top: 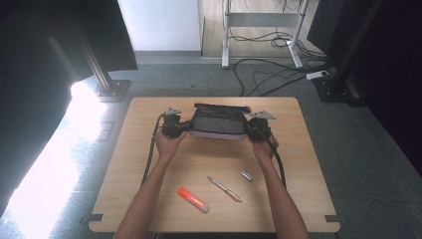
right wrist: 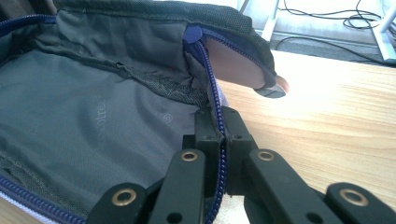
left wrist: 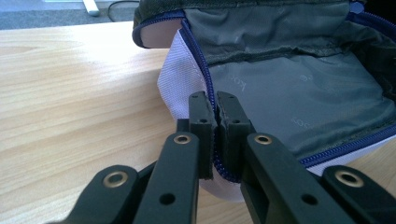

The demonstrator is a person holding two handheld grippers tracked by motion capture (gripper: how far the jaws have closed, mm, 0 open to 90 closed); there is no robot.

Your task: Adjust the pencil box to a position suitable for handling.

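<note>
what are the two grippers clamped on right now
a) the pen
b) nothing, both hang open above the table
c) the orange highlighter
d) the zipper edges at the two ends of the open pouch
d: the left gripper and the right gripper are each shut on the blue zipper edge of the open pouch, one at each end, while the orange highlighter and the pen lie untouched nearer the person.

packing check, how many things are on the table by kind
pouch: 1
orange highlighter: 1
pen: 1
small silver item, kind too small to tell: 1
total: 4
</note>
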